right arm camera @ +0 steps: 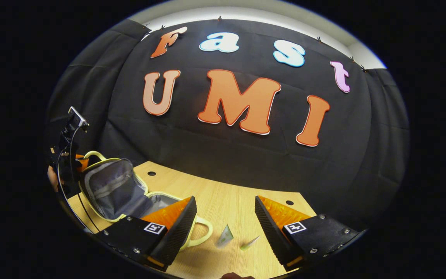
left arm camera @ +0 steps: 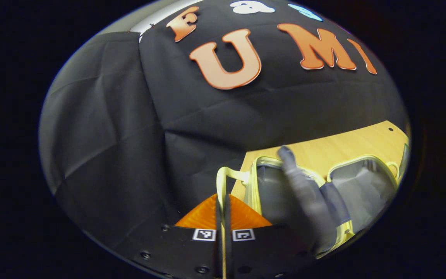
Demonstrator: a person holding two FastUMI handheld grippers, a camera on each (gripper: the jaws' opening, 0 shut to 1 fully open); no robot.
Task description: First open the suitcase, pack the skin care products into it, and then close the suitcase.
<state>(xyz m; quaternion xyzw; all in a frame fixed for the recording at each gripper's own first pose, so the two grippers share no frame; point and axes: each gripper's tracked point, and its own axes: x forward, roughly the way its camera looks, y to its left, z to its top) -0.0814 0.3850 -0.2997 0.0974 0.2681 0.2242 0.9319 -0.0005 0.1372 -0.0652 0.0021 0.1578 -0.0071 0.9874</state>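
**Suitcase lid held up by its handle, two sachets loose on the bench**

Left gripper (left arm camera: 223, 201) had its fingers drawn together on the pale yellow handle loop (left arm camera: 223, 176) of the suitcase lid; the strap ran down between them and both sides pressed it. In the left gripper view the suitcase (left arm camera: 285, 193) lay open beyond the fingers, grey lining showing, yellow piping round each half, with a grey strap (left arm camera: 304, 186) across the inside. It sat at the left end of the wooden bench (left arm camera: 347, 147), close to the edge by the black cloth wall.

In the right gripper view the lid (right arm camera: 110, 188) stood tilted up, held by the far gripper (right arm camera: 72, 155), with a cable hanging below that gripper and part of a hand (right arm camera: 52, 178) behind it. The lower half (right arm camera: 165, 201) lay flat on the bench (right arm camera: 223, 201), its own yellow handle (right arm camera: 201, 232) pointing toward the near edge.

Right gripper (right arm camera: 225, 224) hung over the bench's near edge with fingers wide apart, holding nothing. Between them, on the bare wood, lay two small pale green skin care sachets: one (right arm camera: 225, 235) just beside the suitcase handle, the other (right arm camera: 250, 243) a little to its right. Both lay outside the suitcase, apart from each other.
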